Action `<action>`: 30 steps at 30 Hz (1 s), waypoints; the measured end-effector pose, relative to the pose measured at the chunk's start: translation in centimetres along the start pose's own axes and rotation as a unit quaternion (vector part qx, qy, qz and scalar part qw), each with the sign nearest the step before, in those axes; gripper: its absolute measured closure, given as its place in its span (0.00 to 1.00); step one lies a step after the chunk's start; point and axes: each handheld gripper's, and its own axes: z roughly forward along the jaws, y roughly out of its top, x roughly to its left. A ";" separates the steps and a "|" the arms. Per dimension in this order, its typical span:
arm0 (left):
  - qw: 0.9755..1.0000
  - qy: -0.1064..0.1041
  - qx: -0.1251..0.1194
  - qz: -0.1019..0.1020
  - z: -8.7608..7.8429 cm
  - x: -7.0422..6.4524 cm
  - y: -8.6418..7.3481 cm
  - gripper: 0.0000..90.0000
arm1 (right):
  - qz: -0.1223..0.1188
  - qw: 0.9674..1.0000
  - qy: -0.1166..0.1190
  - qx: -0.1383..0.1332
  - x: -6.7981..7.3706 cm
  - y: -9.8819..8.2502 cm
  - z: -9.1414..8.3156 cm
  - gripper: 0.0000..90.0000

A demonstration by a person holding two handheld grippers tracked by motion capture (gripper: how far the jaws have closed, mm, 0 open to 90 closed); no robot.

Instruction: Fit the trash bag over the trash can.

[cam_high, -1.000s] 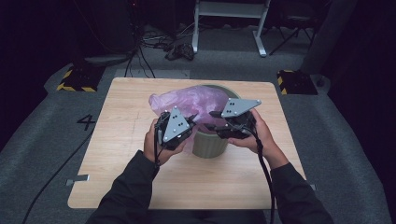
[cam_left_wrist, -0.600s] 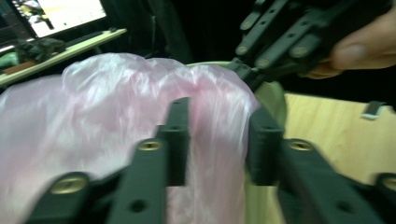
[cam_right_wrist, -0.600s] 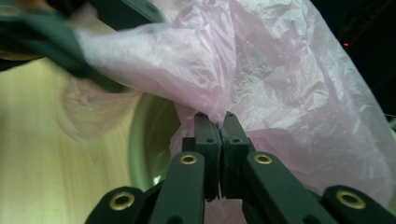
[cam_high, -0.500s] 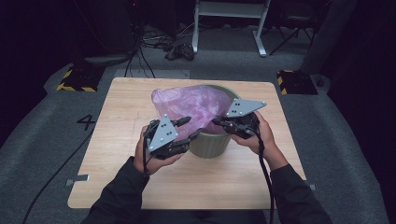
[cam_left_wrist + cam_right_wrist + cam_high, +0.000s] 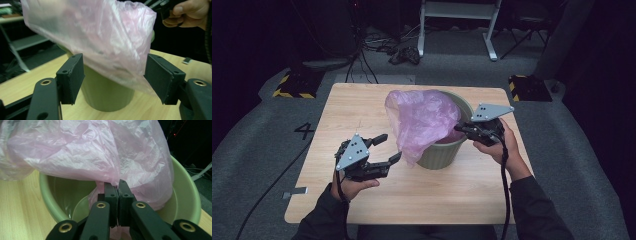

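The thin pink plastic bag (image 5: 422, 120) billowed over the pale green plastic bin (image 5: 439, 152) mid-table. The right gripper (image 5: 458, 128) pinched the bag's edge at the rim. The left gripper (image 5: 388, 148), jaws just opening and empty, sat spread beside the bin.

Place: a lab or recording studio, dim around a lit table
Table (image 5: 362, 100): plain light wood, standing alone on grey carpet
Floor marks: a taped number 4 (image 5: 305, 131) and yellow-black hazard blocks (image 5: 292, 86)
Background: tangled cables (image 5: 384, 47) and a white metal stand (image 5: 459, 25)
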 end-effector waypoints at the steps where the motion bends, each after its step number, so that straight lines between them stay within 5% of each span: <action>1: 1.000 -0.009 -0.005 0.002 0.2 -0.1 0.0 0.35 | 0.000 1.000 0.000 0.000 -0.1 -0.1 0.0 0.98; 4: 1.000 -0.018 -0.006 0.017 1.0 -0.8 0.4 0.37 | 0.004 1.000 -0.001 0.001 -0.3 -0.4 0.0 0.97; 8: 0.999 -0.022 -0.008 0.047 1.9 -1.9 0.8 0.57 | 0.008 1.000 -0.004 0.000 -0.4 -0.7 -0.1 0.92; 11: 0.998 -0.030 -0.009 0.060 2.4 -2.4 1.0 0.73 | 0.011 1.000 -0.009 -0.004 -0.3 -0.9 -0.4 0.79; 15: 0.997 -0.046 -0.004 0.064 3.0 -2.7 1.2 0.81 | 0.011 1.000 -0.022 -0.011 -0.1 -1.1 -1.1 0.57; 20: 0.996 -0.056 0.000 0.070 3.6 -3.2 1.3 0.73 | 0.008 0.999 -0.025 -0.034 0.8 -0.6 -2.2 0.42; 30: 0.993 -0.082 0.010 0.081 4.1 -4.3 1.1 0.57 | -0.020 0.999 -0.020 -0.043 4.2 1.4 -2.9 0.34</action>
